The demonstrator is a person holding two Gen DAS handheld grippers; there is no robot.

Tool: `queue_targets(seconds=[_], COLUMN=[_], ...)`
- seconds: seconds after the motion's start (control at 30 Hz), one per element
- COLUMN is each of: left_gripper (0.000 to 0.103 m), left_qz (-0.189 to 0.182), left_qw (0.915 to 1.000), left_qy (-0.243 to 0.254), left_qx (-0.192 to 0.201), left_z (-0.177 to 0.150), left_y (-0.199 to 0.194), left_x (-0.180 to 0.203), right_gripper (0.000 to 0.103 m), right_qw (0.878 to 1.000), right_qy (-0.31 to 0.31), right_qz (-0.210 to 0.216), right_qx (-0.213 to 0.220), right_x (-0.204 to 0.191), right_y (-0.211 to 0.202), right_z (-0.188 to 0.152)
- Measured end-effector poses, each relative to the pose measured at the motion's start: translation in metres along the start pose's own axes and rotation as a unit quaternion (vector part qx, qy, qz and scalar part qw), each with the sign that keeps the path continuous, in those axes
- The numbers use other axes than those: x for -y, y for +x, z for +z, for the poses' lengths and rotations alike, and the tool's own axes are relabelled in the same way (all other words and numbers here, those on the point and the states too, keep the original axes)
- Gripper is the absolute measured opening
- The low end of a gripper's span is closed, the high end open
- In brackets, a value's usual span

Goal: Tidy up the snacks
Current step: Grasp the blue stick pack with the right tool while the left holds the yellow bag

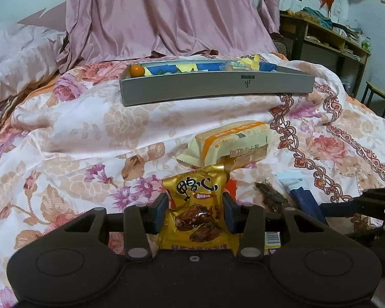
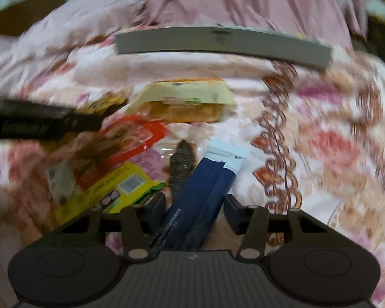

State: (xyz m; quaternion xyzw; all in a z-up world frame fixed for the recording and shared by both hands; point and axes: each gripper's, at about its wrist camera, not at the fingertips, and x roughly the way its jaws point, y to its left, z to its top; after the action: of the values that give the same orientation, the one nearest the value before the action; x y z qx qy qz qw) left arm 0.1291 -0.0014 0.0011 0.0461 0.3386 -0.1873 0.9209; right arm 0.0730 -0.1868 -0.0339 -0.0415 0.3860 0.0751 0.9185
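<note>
Two grippers low over snacks on a flowery bedspread (image 1: 71,133).

The left gripper (image 1: 195,213) pinches one shiny gold snack packet (image 1: 197,205) between nearly closed jaws. The right gripper (image 2: 195,211) is open wide around one dark blue packet (image 2: 200,200), not squeezing. One pale yellow cake packet (image 1: 231,142) lies behind. One long grey tray (image 1: 215,87) sits at the far edge, bare bedspread before it.

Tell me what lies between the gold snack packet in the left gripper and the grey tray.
In the left wrist view, a pale yellow cake packet lies just beyond the gold snack packet; past it, only bare floral quilt reaches the grey tray.
</note>
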Motion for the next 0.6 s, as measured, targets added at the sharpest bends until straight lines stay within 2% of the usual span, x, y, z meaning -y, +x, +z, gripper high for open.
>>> queue_targets(seconds=[0.07, 0.17, 0.27, 0.33, 0.47, 0.6], left_gripper=[0.047, 0.047, 0.047, 0.047, 0.047, 0.047], left_qz=[0.001, 0.006, 0.008, 0.01, 0.014, 0.021], left_qw=[1.0, 1.0, 0.9999, 0.9999, 0.9998, 0.9996], left_qy=[0.0, -0.003, -0.008, -0.01, -0.016, -0.018], left_qx=[0.0, 0.001, 0.0, 0.0, 0.001, 0.005], left_z=[0.0, 0.0, 0.001, 0.001, 0.002, 0.002], left_y=[0.0, 0.0, 0.001, 0.001, 0.001, 0.001], left_x=[0.0, -0.003, -0.005, -0.006, -0.009, -0.011], right_gripper=[0.056, 0.055, 0.034, 0.027, 0.024, 0.024], right_qw=[1.0, 0.999, 0.998, 0.997, 0.993, 0.993], right_qy=[-0.006, 0.025, 0.053, 0.066, 0.108, 0.111], right_qz=[-0.003, 0.011, 0.033, 0.039, 0.051, 0.043], right_qx=[-0.004, -0.017, -0.024, -0.024, -0.024, 0.005], right_x=[-0.002, 0.008, 0.016, 0.02, 0.032, 0.035], right_y=[0.002, 0.002, -0.001, -0.004, -0.006, -0.016], right_z=[-0.001, 0.0, -0.001, -0.001, -0.001, 0.003])
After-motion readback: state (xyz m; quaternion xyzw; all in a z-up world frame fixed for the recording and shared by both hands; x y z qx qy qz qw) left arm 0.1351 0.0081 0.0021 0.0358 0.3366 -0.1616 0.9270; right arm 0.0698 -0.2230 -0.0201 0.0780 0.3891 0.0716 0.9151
